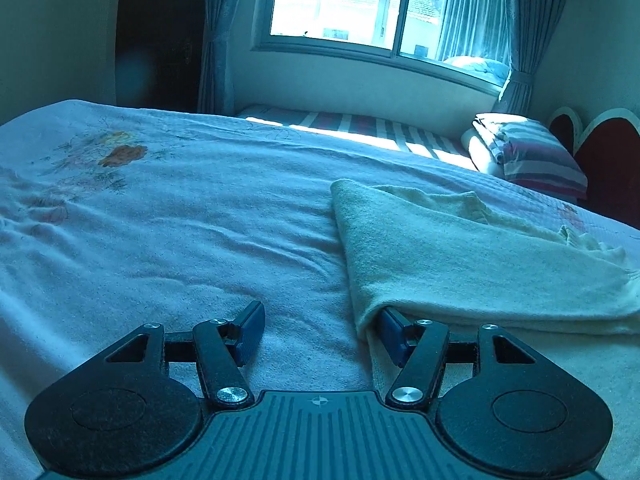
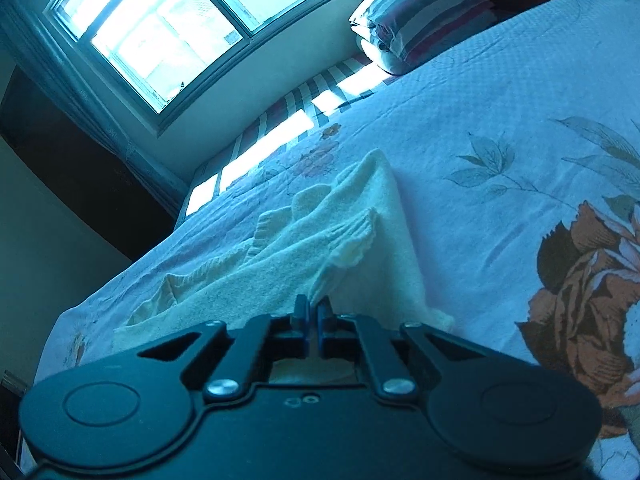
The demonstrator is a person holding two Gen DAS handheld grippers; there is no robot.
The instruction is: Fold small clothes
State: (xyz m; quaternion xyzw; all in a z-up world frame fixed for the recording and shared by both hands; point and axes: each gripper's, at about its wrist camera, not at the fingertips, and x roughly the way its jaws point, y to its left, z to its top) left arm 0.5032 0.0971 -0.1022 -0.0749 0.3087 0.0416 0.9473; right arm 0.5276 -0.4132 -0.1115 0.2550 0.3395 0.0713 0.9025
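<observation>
A small cream knit garment point(image 1: 460, 256) lies folded on the bed point(image 1: 200, 220), right of centre in the left wrist view. My left gripper point(image 1: 320, 316) is open low over the bed; its right finger point(image 1: 394, 328) is tucked under the garment's near left corner, its left finger point(image 1: 250, 328) rests on bare bedspread. In the right wrist view the same garment point(image 2: 304, 248) stretches away from my right gripper point(image 2: 313, 308), which is shut on the garment's near edge and lifts it slightly.
The bed has a pale floral bedspread point(image 2: 520, 128) with a large orange flower point(image 2: 580, 288). A striped pillow point(image 1: 532, 152) lies at the head by a red headboard point(image 1: 608, 160). A window point(image 1: 360, 4) with curtains is beyond the bed.
</observation>
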